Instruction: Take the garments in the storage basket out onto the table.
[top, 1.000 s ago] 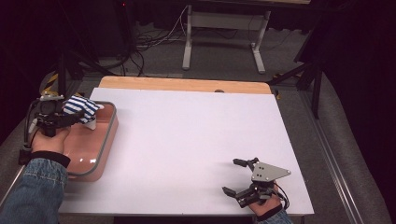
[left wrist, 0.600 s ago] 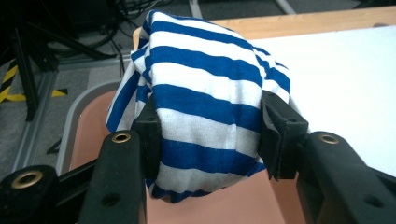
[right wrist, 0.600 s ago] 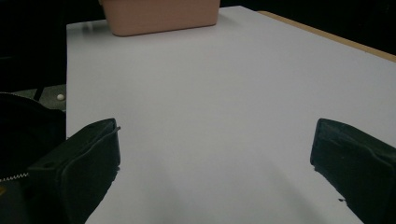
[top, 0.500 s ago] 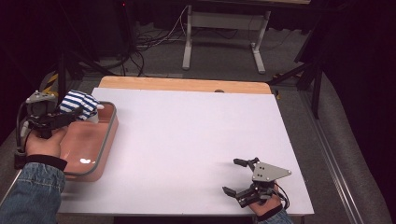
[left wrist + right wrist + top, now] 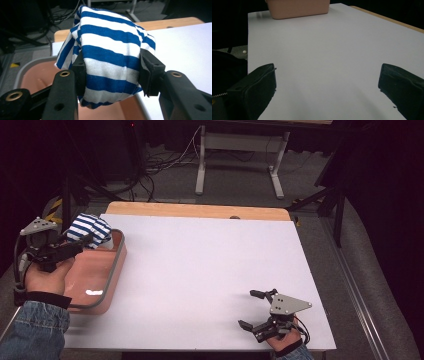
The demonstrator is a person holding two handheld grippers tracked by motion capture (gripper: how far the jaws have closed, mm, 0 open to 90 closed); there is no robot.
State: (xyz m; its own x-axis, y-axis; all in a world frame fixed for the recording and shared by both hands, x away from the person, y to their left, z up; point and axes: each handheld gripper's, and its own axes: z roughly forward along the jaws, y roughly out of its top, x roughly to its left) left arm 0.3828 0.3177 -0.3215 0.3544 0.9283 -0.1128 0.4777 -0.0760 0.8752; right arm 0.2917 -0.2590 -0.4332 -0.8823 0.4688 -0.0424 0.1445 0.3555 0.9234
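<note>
Gripping striped cloth (image 5: 110, 57) above pink bin (image 5: 100, 275), left hand-held gripper (image 5: 111, 72)

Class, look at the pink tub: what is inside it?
The pink tub shows a bare pink floor. The striped cloth, clamped in the left gripper, hangs above its far end; hand and cloth cover part of the inside.

flat white tabletop (image 5: 210, 270) with a wooden far edge | pink plastic tub with grey rim (image 5: 102, 277) sits at its left edge

Lab or test bay, white-topped table (image 5: 210, 270), dark surround, loose floor cables (image 5: 165, 162), metal stand legs (image 5: 202, 167)
</note>
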